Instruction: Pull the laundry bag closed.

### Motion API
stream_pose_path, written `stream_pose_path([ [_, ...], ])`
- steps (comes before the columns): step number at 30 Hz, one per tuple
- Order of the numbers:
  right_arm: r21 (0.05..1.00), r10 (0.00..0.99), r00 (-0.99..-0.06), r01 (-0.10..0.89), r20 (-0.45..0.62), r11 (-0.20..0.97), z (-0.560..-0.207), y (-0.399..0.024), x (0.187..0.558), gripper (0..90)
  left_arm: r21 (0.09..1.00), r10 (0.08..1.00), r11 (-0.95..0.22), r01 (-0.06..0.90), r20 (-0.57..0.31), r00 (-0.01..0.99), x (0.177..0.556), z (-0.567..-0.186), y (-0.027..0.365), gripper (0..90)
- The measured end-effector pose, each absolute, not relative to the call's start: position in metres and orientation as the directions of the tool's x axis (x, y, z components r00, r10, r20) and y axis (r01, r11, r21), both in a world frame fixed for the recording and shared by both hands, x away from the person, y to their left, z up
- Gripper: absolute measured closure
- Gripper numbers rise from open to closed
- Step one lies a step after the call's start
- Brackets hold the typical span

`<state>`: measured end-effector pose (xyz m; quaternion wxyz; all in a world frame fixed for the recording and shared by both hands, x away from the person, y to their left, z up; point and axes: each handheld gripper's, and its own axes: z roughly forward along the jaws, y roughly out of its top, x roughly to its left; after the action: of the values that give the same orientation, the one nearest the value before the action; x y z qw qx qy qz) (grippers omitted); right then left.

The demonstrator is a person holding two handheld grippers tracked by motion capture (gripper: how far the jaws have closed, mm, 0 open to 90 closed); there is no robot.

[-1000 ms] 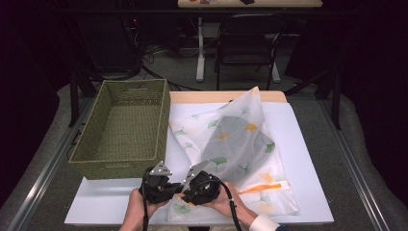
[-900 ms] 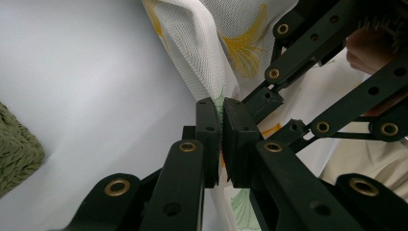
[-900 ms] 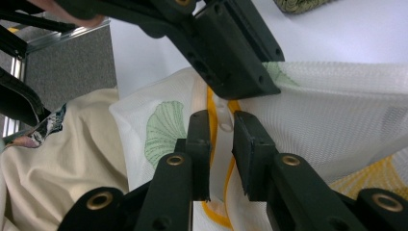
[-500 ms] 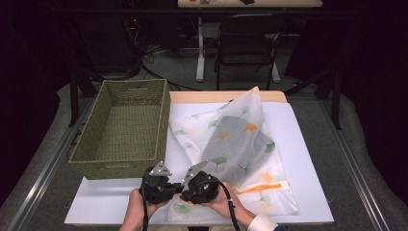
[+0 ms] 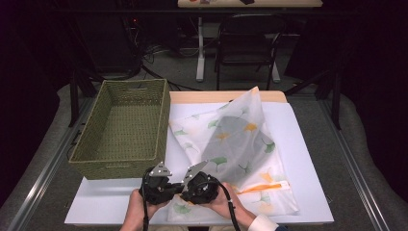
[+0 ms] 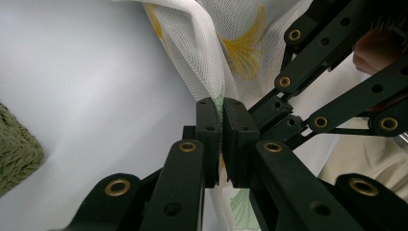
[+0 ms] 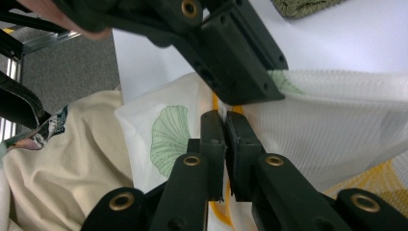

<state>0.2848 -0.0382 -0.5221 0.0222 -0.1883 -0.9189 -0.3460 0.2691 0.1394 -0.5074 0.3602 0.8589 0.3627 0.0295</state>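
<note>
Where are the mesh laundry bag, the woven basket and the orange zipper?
mesh laundry bag (image 5: 240, 139), high view, on its raised middle panel.
woven basket (image 5: 118, 167), high view, on its near wall.
orange zipper (image 5: 260, 188), high view, on the middle of the strip along the bag's near edge.

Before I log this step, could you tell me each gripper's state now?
Left gripper: shut on the mesh laundry bag.
Right gripper: jaws just closed, shut on the same bag.
</note>
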Motion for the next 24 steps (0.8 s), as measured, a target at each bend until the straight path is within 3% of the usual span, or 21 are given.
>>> stream_pose_path([
  [24,0.568,0.388,-0.91,0.398,0.146,0.721,-0.5224,-0.039,0.2864,90.0,0.651,0.643,-0.485,0.584,-0.188,0.743,0.2658,-0.5057,0.1384,87.0],
])
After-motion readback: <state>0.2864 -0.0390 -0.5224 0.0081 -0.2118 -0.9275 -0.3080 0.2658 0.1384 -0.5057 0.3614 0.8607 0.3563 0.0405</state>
